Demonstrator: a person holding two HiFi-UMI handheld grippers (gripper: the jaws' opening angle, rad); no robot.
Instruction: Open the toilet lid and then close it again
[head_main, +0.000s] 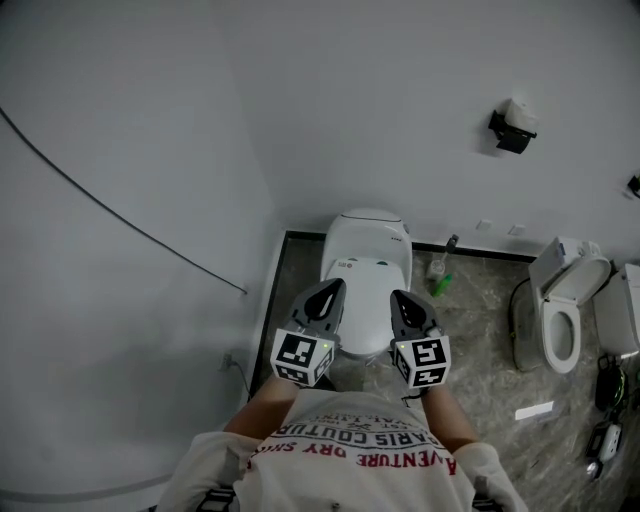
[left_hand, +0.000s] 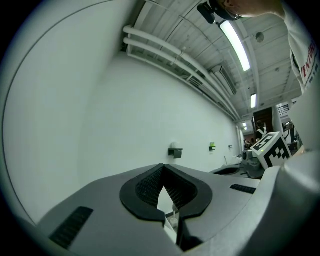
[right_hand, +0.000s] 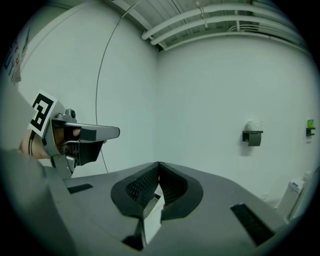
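The white toilet (head_main: 368, 235) stands against the far wall, and its lid (head_main: 368, 300) lies down over the bowl. My left gripper (head_main: 330, 290) hovers over the lid's left side and my right gripper (head_main: 401, 298) over its right side, both apart from it. Each points roughly level at the wall. In the left gripper view the jaws (left_hand: 162, 166) meet at their tips with nothing between them. The right gripper view shows its jaws (right_hand: 158, 164) shut and empty too. Each gripper view shows the other gripper alongside: the right gripper (left_hand: 268, 150) and the left gripper (right_hand: 75, 137).
A second toilet (head_main: 562, 318) with a raised lid stands at the right. A toilet brush (head_main: 438, 264) and a green item (head_main: 443, 284) sit on the floor between them. A paper holder (head_main: 512, 128) hangs on the wall. A wall socket (head_main: 228, 362) is at the left.
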